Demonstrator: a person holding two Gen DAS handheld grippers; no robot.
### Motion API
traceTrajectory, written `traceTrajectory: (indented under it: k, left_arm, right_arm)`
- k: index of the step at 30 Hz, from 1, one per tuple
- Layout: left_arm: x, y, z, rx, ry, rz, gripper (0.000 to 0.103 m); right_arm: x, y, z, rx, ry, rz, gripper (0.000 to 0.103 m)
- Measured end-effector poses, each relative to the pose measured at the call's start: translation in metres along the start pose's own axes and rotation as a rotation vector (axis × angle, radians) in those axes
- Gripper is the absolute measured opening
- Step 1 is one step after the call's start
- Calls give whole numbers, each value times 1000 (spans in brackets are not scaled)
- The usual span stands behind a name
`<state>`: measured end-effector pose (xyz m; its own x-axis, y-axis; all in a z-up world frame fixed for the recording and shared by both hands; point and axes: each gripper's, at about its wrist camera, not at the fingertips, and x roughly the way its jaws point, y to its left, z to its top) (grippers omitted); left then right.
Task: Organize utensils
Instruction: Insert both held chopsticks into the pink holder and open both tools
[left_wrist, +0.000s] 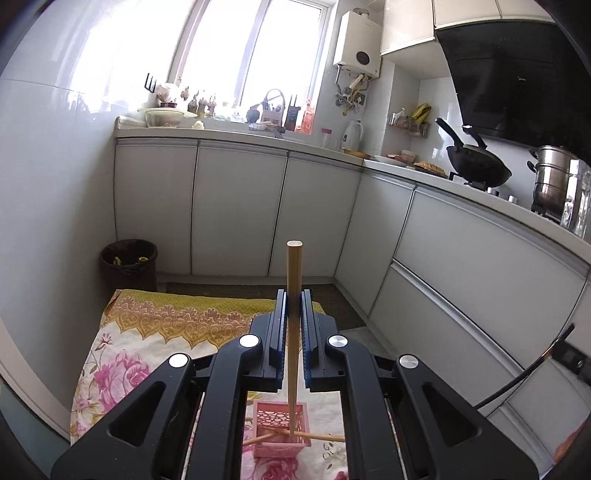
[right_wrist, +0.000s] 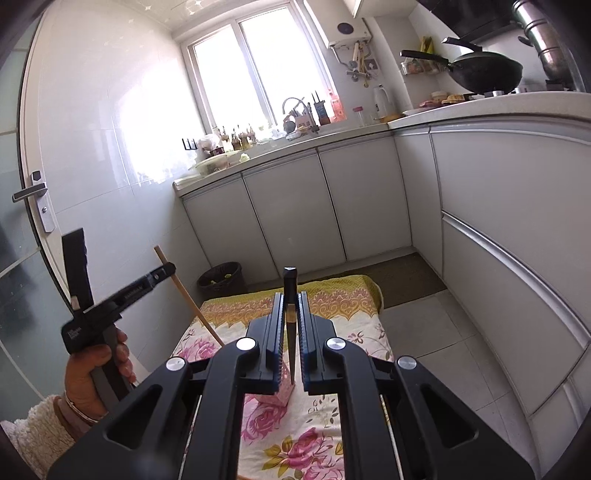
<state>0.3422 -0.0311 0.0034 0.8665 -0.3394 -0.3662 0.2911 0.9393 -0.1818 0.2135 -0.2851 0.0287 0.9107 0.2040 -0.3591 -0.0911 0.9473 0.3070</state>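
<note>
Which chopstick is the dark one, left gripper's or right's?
The right gripper holds the dark chopstick; the left gripper's chopstick is pale bamboo.

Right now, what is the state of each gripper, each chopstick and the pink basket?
Left gripper: shut on the bamboo chopstick.
Bamboo chopstick: held upright, tip down in the pink basket.
Right gripper: shut on the dark chopstick.
Dark chopstick: held upright.
Pink basket: upright on the floral cloth, another chopstick lying across it.
</note>
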Motion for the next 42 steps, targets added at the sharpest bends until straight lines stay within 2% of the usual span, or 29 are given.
traceTrajectory:
  k: [5,7,8,11,12,17,20,24,29,35,36,38,39,40,42]
  left_arm:
    - [40,4,-33,25,63,53,8]
    - [45,7,-43,31,102,46,13]
    - [41,11,-45,23,100,46,19]
    - [9,25,-39,-45,40,36,23]
    - [-7,32,-35,-78,6,31,27]
    - [-83,62,-20,-193,-142,37,35]
    - [-113,79,-20,-233,-197,54,36]
    - [-127,96,-20,-245,-222,70,36]
    - [-118,114,-30,-260,-176,65,36]
    - [-113,136,-37,-287,-145,77,36]
    - [-112,139,-37,-293,-139,77,36]
    - [-112,144,-39,-309,-131,77,36]
    - [-113,147,-40,-315,-128,76,36]
    - [-113,149,-40,-318,-123,73,36]
    - [-115,150,-40,-327,-120,66,37]
  right_arm:
    - [15,0,15,-2,-38,14,7]
    - [24,7,19,-8,-46,29,7]
    - [28,11,21,-12,-50,38,7]
    - [41,25,27,-18,-57,66,7]
    - [46,31,29,-21,-63,74,7]
    - [75,57,28,-35,-64,87,7]
    - [99,66,12,-18,-41,94,7]
    - [130,72,-24,-8,5,83,7]
    - [162,80,-62,-31,50,35,7]
    - [184,89,-81,-78,96,15,9]
    - [186,89,-83,-78,104,13,10]
    - [185,90,-86,-78,106,4,26]
    - [184,90,-86,-74,99,0,43]
    - [180,89,-86,-66,85,-5,48]
    - [170,89,-82,-61,66,-11,49]
